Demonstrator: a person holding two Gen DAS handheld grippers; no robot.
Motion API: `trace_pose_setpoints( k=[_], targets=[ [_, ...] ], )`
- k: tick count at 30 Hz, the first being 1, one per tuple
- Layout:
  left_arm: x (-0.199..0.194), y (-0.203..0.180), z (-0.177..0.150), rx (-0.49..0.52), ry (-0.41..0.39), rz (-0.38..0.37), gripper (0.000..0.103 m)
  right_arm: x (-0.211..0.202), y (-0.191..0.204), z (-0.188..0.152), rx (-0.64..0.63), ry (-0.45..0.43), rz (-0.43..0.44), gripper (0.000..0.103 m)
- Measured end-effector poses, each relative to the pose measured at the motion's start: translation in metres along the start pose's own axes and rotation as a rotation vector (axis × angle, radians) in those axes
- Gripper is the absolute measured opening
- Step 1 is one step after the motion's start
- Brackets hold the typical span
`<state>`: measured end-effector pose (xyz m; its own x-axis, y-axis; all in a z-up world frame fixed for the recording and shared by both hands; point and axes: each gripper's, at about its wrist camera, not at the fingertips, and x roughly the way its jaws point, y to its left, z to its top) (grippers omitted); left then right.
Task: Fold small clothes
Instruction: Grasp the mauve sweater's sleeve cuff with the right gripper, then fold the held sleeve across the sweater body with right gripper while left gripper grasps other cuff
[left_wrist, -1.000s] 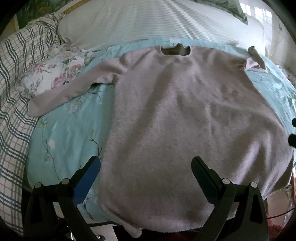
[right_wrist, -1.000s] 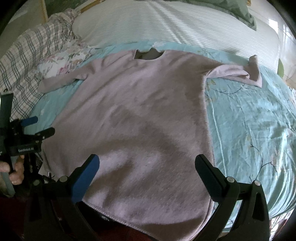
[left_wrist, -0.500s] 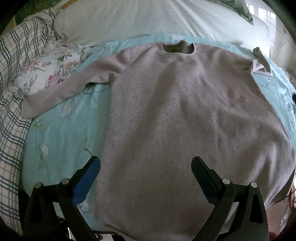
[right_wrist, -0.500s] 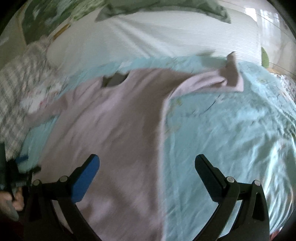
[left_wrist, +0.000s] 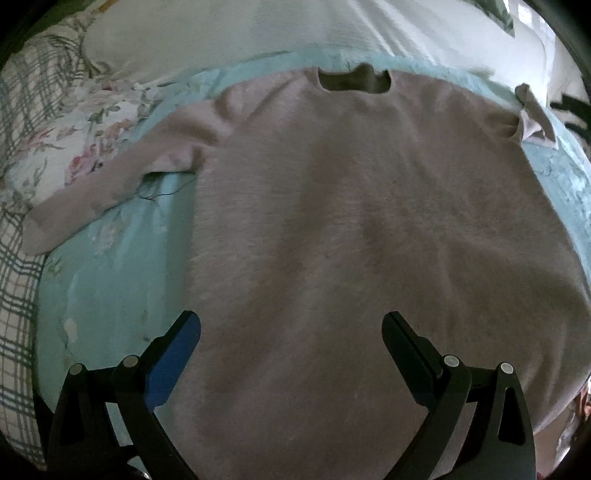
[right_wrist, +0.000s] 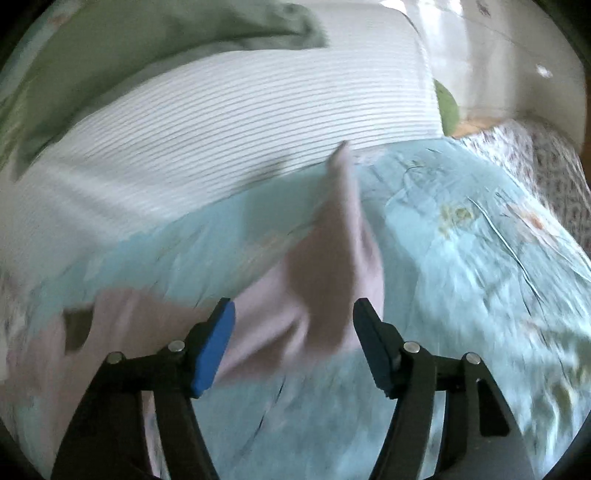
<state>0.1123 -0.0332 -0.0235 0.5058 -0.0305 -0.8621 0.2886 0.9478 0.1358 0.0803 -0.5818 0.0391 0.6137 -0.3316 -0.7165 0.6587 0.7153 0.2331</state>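
Pink sweater (left_wrist: 354, 229) lies flat, front up, on the teal floral bedsheet (left_wrist: 110, 280) — one sleeve (right_wrist: 332, 266) crumpled between the right gripper (right_wrist: 293, 317)'s spread jaws, untouched. Left gripper (left_wrist: 291, 328) hangs wide apart over the hem. Striped white pillow (right_wrist: 240, 122) behind; plaid blanket (left_wrist: 18, 295) at left. No legible writing.

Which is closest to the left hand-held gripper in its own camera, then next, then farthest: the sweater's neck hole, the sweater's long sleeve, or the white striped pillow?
From the left hand-held gripper:
1. Long sleeve, off to the left.
2. Neck hole, straight ahead at the sweater's top.
3. White striped pillow, behind the collar at the bed's far end.
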Motion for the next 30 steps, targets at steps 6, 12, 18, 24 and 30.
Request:
trace_pose_setpoints(
  k=[6, 12, 18, 24, 30],
  targets=[
    [0.03, -0.016, 0.018, 0.032, 0.067, -0.003, 0.099, 0.065, -0.024, 0.065, 0.135, -0.038, -0.025, 0.065],
    [0.044, -0.026, 0.03, 0.038, 0.082, -0.029, 0.099, 0.112, -0.008, 0.094, 0.008, -0.028, -0.175, 0.025],
    [0.045, -0.022, 0.032, 0.031, 0.069, -0.055, 0.099, 0.092, 0.029, 0.08, -0.088, -0.046, -0.051, 0.009],
    [0.027, -0.017, 0.026, 0.006, 0.01, -0.09, 0.099, 0.038, 0.125, 0.029, -0.125, -0.008, 0.295, 0.009],
    [0.008, 0.002, 0.017, -0.045, -0.032, -0.107, 0.099, 0.002, 0.255, -0.044, -0.184, 0.057, 0.637, 0.009]
  ],
)
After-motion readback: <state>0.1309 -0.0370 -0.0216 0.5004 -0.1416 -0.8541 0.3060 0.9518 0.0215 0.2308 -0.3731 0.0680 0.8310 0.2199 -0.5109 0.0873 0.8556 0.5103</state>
